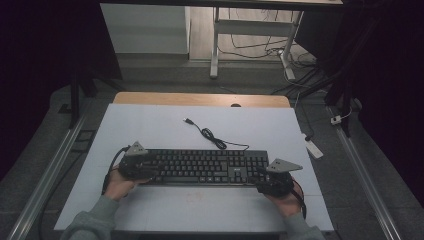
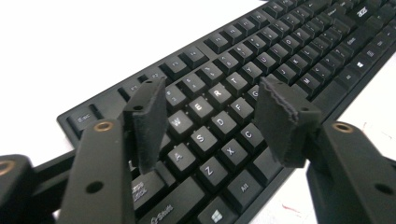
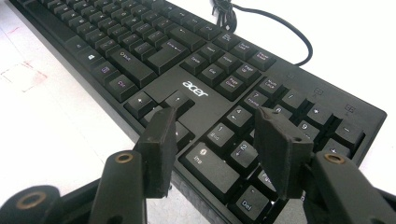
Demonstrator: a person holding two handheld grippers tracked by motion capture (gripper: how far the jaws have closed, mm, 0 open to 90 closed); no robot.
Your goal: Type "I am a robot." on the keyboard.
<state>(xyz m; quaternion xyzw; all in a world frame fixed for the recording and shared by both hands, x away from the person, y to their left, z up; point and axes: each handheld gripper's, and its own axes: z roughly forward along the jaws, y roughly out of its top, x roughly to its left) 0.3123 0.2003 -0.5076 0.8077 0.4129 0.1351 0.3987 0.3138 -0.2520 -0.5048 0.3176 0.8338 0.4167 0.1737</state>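
now we see a black acer keyboard (image 1: 205, 167) lying flat on the white table (image 1: 150, 130), its thin cable (image 1: 210, 135) curling away behind it. our left gripper (image 2: 212, 121) hovers with jaws apart over the letter keys at 1 end; our right gripper (image 3: 215, 140) stands apart over the number pad at the other.
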